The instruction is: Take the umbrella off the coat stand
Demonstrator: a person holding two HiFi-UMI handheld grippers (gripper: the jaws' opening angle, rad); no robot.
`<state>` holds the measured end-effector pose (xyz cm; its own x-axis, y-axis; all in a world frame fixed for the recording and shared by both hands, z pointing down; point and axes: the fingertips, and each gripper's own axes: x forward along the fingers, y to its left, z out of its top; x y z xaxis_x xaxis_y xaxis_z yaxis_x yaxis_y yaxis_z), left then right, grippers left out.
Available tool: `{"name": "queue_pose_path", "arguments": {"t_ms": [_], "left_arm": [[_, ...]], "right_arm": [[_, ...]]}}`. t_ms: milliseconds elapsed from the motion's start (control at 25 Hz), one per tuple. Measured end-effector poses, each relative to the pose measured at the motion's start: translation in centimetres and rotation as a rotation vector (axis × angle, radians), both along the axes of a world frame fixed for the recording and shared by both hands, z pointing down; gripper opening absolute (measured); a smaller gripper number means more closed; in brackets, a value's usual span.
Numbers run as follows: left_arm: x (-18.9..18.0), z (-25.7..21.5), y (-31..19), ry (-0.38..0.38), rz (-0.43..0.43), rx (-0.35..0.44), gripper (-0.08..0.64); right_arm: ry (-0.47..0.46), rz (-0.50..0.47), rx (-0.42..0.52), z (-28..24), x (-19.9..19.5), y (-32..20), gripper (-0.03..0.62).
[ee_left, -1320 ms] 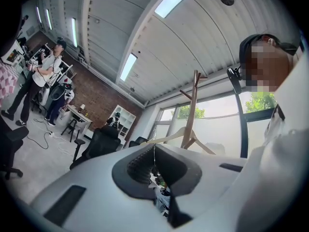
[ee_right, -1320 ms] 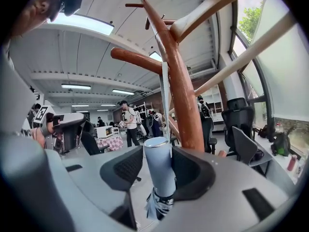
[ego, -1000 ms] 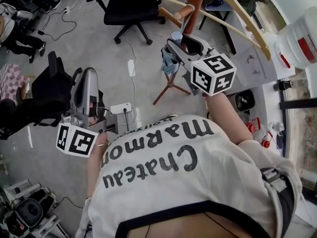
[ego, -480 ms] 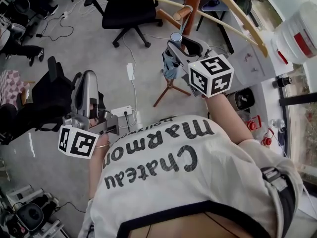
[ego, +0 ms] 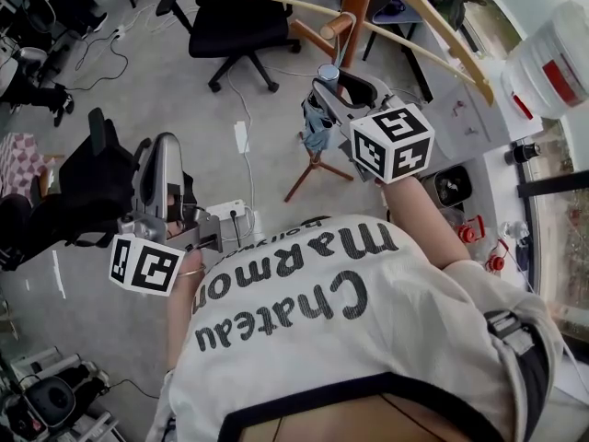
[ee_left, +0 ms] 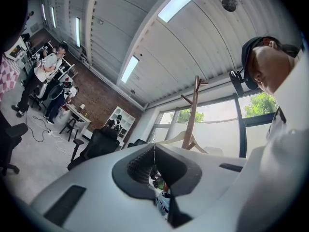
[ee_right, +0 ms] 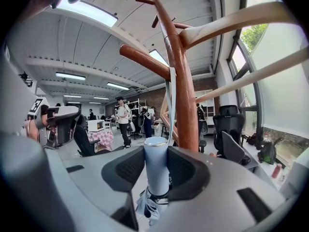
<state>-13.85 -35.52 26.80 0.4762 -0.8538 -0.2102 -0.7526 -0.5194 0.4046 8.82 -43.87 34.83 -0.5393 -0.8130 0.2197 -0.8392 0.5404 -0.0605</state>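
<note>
head view: umbrella (ego: 316, 122) hangs at coat stand (ego: 357, 7) | left gripper view: left gripper (ee_left: 154, 148) pressed together, empty | right gripper view: right gripper (ee_right: 157, 173) jaws just closing, now pinching handle (ee_right: 156, 163); risk: strap (ee_right: 170, 95) may snag on peg (ee_right: 145, 57); sideways pull could tip stand

Illumination is bright and even. Daylight enters through the windows (ee_right: 289, 105) at the right. Ceiling light strips (ee_left: 186, 1) add overhead light and burn out to white. Shadows on the floor (ego: 184, 90) are soft. Both gripper views show strong fisheye curvature and black corner vignetting. The nearest foreground surfaces are slightly out of focus.
</note>
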Motion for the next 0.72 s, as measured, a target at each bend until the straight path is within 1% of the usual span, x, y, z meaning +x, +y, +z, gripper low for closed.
{"name": "queue_pose_path", "arguments": {"t_ms": [480,720], "left_arm": [[0.1,-0.3,0.1,0.005,0.001,0.01,0.025],[0.1,-0.3,0.1,0.009,0.007,0.012,0.025]], "right_arm": [[-0.034,0.008,0.028,-1.8,0.5,0.3,0.155],[-0.045,-0.007,0.048,-2.9,0.2,0.8,0.153]]}}
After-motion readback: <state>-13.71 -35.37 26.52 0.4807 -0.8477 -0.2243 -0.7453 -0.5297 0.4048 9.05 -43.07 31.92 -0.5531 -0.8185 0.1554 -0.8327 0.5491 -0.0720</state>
